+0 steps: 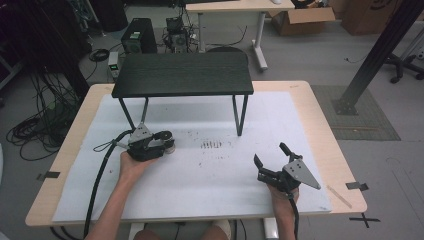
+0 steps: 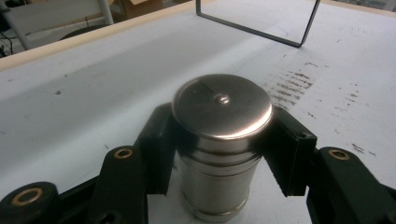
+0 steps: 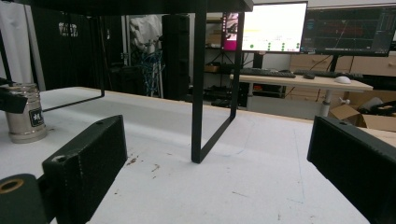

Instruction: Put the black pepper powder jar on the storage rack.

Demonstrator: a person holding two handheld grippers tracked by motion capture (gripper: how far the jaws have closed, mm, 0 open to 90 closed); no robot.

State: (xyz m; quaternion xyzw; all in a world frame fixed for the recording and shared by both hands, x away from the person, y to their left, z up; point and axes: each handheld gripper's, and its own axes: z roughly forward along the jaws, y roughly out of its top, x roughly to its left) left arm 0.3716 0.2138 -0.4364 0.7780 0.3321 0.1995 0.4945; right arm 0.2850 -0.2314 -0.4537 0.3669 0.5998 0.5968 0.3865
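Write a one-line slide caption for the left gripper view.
Left gripper shut on an upright steel canister standing on the white table cover.

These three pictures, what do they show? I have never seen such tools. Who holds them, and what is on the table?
A person holds a hand tool with two black jaws in each hand. The high view looks down on the table; the other two views come from cameras riding on each tool. The left gripper is shut on a steel can, which stands upright on the white mat. The right gripper is open and holds nothing. A small black shelf on thin legs stands at the back of the mat.
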